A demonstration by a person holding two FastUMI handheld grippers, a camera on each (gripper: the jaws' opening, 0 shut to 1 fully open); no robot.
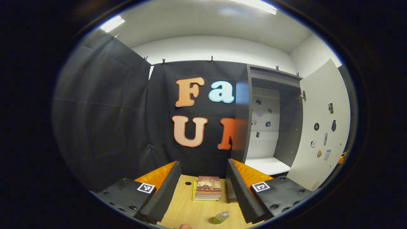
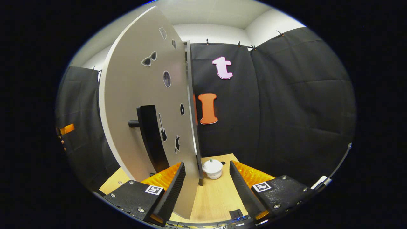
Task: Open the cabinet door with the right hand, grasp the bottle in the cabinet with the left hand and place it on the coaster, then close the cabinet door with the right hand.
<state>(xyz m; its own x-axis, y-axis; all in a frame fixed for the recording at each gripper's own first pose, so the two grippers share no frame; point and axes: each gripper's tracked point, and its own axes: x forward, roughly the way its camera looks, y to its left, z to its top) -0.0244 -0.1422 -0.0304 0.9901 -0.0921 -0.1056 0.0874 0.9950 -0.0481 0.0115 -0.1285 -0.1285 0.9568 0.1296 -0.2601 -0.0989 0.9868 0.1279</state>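
Note:
My left gripper [image 1: 203, 165] is open and holds nothing, raised above the wooden table [image 1: 181, 210]. A small green bottle [image 1: 221, 217] with a silvery cap sits on the table below it, clear of both fingers. A dark patch shows at the bottle's base; I cannot tell whether it is a coaster or a shadow. The grey cabinet [image 1: 241, 121] stands at the right with its pale door [image 1: 321, 127] swung wide and its white shelf [image 1: 267, 165] bare. My right gripper [image 2: 206, 165] is open, the door [image 2: 140, 95] close before it, its lower edge beside the left finger. The black handle [image 2: 149, 136] sticks out from the door.
A stack of books [image 1: 207, 188] lies on the table ahead of the left gripper. A white lidded pot [image 2: 212, 169] stands on the table [image 2: 219, 197] past the door's edge. A fingertip [image 1: 184, 226] shows at the table's near edge. Black cloth walls close off the back and sides.

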